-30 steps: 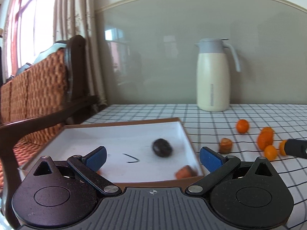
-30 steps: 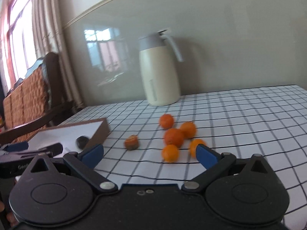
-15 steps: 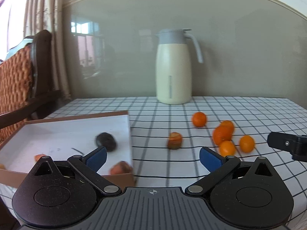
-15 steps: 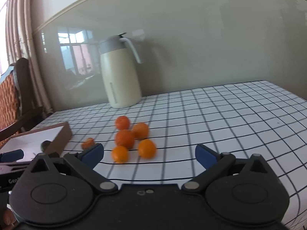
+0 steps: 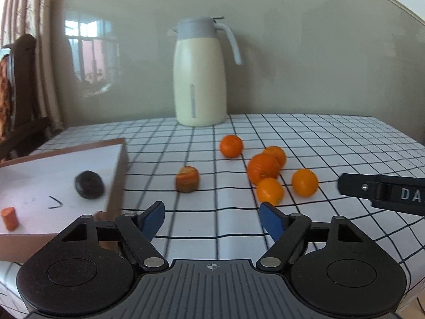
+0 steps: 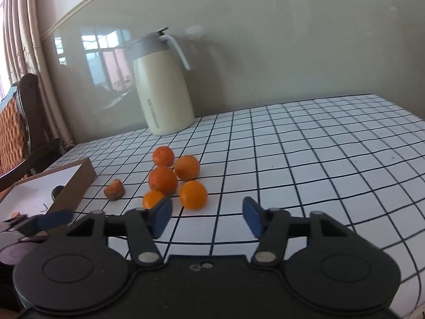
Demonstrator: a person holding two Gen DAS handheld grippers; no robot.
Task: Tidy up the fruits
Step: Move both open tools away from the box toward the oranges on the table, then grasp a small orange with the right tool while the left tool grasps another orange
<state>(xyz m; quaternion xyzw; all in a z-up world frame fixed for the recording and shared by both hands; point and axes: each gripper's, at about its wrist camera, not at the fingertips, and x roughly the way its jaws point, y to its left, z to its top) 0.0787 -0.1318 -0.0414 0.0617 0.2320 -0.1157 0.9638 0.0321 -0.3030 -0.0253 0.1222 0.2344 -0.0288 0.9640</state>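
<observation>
I am holding both tools above the checked table (image 5: 332, 143) with nothing in either one: the left gripper (image 5: 212, 216) is standing with its blue pads apart and so is the right gripper (image 6: 206, 216), each framing bare cloth. Five oranges (image 5: 263, 168) are sitting loose in a cluster at about one o'clock from the left tool, some touching each other, and the nearest orange (image 6: 153, 199) is lying just beyond the right tool's left pad at about eleven o'clock. A browned fruit piece (image 5: 187, 179) is sitting alone between the cluster and the cardboard tray (image 5: 117, 186), which is lying at nine to ten o'clock from the left tool and holding a dark round fruit (image 5: 89, 184) and a small orange chunk (image 5: 10, 218). The cream jug (image 5: 199, 79) is standing at twelve o'clock by the wall, well apart from the fruit. I am judging the oranges to be the next targets, and I am worrying about rolling: a pad nudging one round fruit off-centre could be sending its neighbours across the smooth cloth toward the table edge. Both tools are also converging on the same patch, so I am risking a knock between them
</observation>
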